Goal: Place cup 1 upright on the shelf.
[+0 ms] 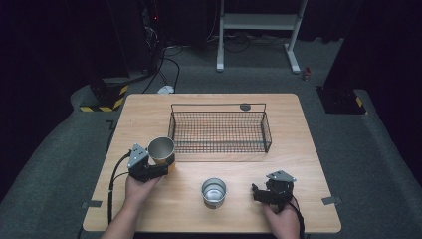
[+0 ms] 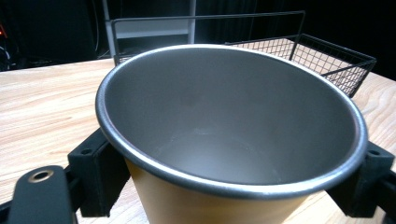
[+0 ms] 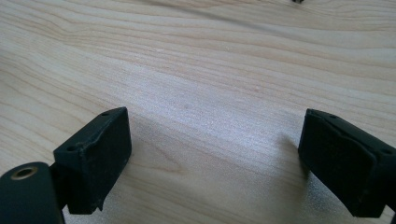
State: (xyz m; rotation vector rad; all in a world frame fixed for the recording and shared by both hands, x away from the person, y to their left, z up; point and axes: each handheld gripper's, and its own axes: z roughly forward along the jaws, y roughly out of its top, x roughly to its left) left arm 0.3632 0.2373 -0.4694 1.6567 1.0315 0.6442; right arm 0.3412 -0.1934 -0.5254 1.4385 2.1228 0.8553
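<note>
A cup [image 1: 161,149] with a tan outside and a grey metal inside stands near the table's left side, just by the wire basket's [image 1: 220,147] front left corner. My left gripper [image 1: 165,164] is shut on it, one black jaw on each side of its wall. In the left gripper view the cup [image 2: 224,140] is empty and sits between the jaws of the left gripper [image 2: 233,179]. A second, silver cup [image 1: 214,192] stands at the front middle. My right gripper [image 1: 256,193] rests to its right, open; in its own view the right gripper [image 3: 212,158] has only bare wood between its jaws.
The black wire basket [image 2: 334,56] is empty and takes up the middle back of the wooden table [image 1: 298,164]. A small dark round disc [image 1: 245,106] lies behind it. Beyond the table are a white frame [image 1: 259,22], cables and yellow-black tape on the floor.
</note>
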